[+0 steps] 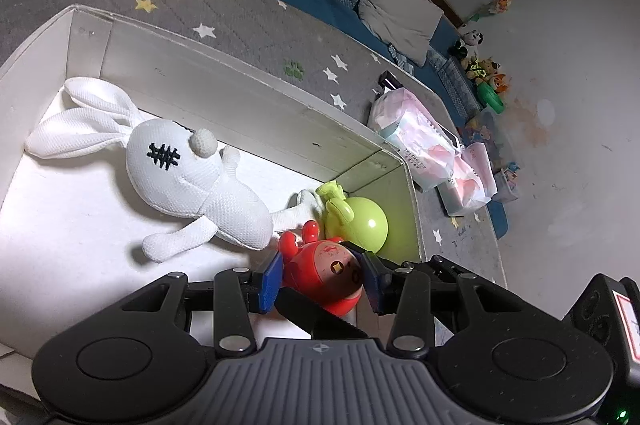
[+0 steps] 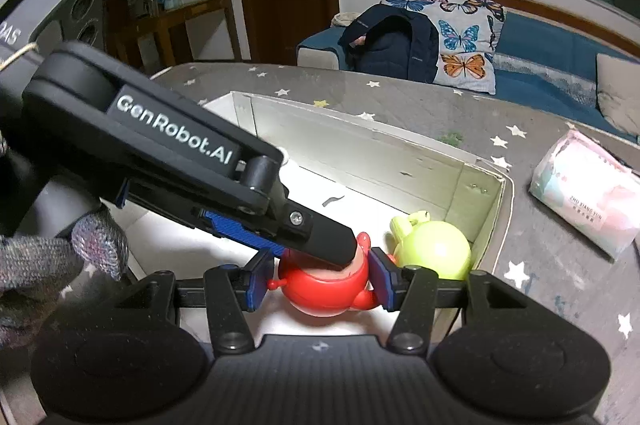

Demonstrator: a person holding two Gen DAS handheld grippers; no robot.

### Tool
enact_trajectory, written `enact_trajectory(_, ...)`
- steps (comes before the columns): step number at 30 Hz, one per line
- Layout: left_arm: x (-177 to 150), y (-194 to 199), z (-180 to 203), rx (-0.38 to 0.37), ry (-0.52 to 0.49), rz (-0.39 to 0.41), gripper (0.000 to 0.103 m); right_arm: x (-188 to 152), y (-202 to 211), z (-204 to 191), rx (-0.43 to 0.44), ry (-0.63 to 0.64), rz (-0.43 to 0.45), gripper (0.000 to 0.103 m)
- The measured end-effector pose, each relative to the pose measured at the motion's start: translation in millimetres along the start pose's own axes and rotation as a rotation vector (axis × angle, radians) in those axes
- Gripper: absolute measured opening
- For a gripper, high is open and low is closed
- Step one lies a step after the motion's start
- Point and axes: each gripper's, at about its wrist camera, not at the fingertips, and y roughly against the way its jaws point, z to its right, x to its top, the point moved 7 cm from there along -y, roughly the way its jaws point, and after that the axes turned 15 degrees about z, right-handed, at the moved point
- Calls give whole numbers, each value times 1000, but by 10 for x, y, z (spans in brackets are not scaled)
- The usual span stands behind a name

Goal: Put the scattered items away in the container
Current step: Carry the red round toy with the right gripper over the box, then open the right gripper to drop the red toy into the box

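A red round toy (image 1: 324, 271) sits low inside the white box (image 1: 248, 97), by its right end. Both grippers close around it: my left gripper (image 1: 322, 279) has its blue pads against the toy's sides, and my right gripper (image 2: 322, 281) does the same to the toy (image 2: 324, 285) in the right wrist view. The left gripper's body (image 2: 168, 153) crosses that view and one black finger (image 2: 332, 239) lies on the toy. A green round toy (image 1: 358, 221) and a white plush rabbit (image 1: 180, 165) lie in the box.
The box stands on a grey star-patterned mat (image 1: 240, 13). Pink tissue packs (image 1: 424, 141) lie right of the box. A blue sofa with butterfly cushions (image 2: 460, 37) and a dark bag (image 2: 392, 41) stands behind. Small toys (image 1: 488, 73) line the wall.
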Motion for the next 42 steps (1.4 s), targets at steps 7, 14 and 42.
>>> enact_trajectory(7, -20, -35, -14, 4, 4, -11, 46, -5, -9, -26, -8, 26, -10, 53)
enact_trajectory(14, -23, -53, -19, 3, 18, -13, 46, -29, 7, -62, -20, 57, -20, 53)
enact_trajectory(42, 0, 121, 85, -3, 6, 32, 45, 54, 190, 8, -47, 20, 38, 53)
